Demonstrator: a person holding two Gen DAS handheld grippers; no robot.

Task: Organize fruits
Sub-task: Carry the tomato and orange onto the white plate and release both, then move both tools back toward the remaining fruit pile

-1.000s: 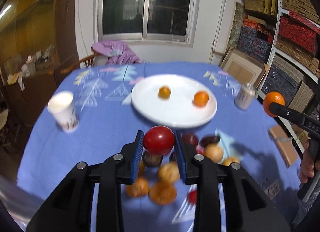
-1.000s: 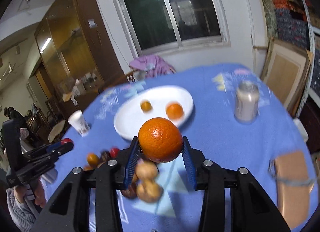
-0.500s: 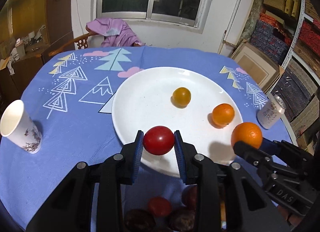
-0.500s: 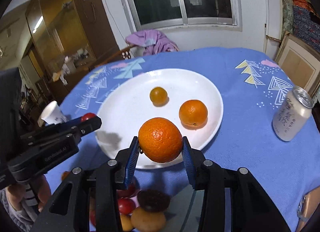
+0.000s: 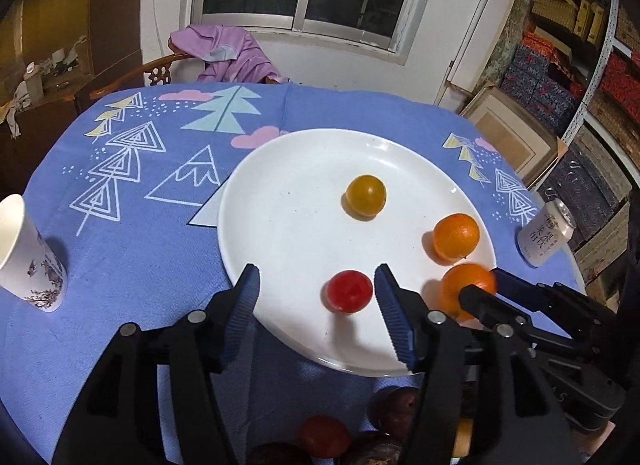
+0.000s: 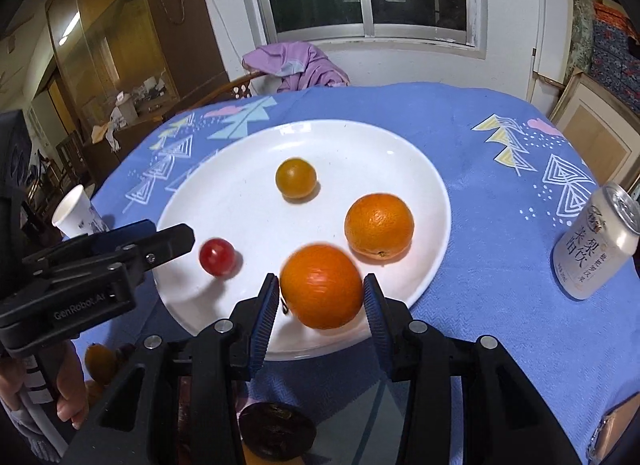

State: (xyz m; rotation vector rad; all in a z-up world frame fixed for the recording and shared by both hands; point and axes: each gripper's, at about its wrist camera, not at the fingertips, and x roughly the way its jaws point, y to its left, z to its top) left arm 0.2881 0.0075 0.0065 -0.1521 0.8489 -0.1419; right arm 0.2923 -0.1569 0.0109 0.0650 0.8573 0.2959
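Plate (image 6: 416,169): 2 oranges (image 6: 379,224), 2 tomatoes (image 6: 217,256).

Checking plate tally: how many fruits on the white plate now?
4: yellow tomato far centre; orange right; second orange between the right gripper fingers at the near rim; red tomato, released by the left gripper.

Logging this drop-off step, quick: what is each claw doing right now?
Left claw: open, jaws just spread, red tomato loose on the white plate.
Right claw: orange between its pads; grip or release cannot be told.
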